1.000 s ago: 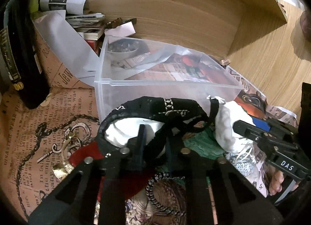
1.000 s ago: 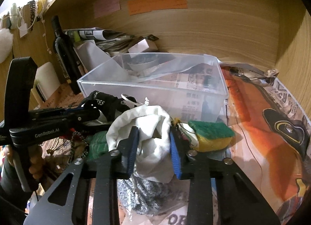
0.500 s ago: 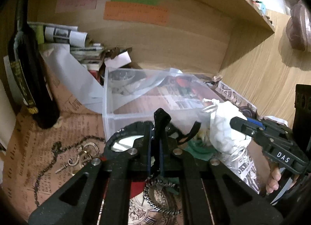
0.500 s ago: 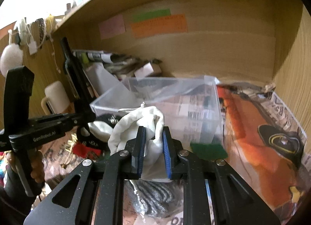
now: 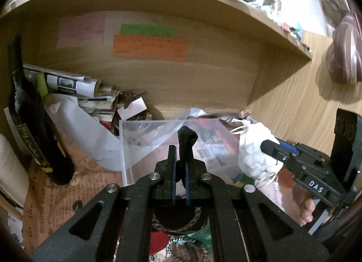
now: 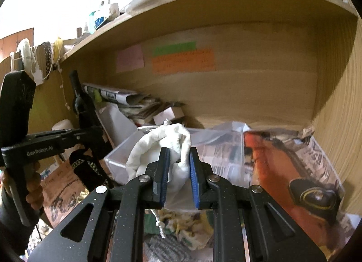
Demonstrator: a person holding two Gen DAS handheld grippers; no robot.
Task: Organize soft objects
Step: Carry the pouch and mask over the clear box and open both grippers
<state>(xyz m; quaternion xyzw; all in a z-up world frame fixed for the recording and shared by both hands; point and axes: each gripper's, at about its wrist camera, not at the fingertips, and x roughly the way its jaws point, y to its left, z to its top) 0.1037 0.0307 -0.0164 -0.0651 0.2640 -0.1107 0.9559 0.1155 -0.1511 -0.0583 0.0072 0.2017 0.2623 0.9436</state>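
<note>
My left gripper (image 5: 180, 158) is shut on a black fabric band with a patterned trim (image 5: 186, 142); the band hangs below the fingers and also shows in the right wrist view (image 6: 87, 169). My right gripper (image 6: 177, 160) is shut on a white drawstring pouch (image 6: 158, 144), held up in the air; the pouch also shows in the left wrist view (image 5: 253, 149). Both are lifted in front of a clear plastic box (image 5: 126, 149), which also shows in the right wrist view (image 6: 117, 160) and stands on the shelf.
A dark bottle (image 5: 29, 126) stands at the left. Rolled newspapers and books (image 5: 86, 94) lie at the back. Newspaper (image 6: 294, 171) covers the shelf floor. A yellow-green sponge and grey cloth (image 6: 181, 228) lie below my right gripper. Wooden walls close the back and right.
Both grippers have risen from the pile with their items and now sit higher in front of the box. The left fingers have closed tight on the black band.
</note>
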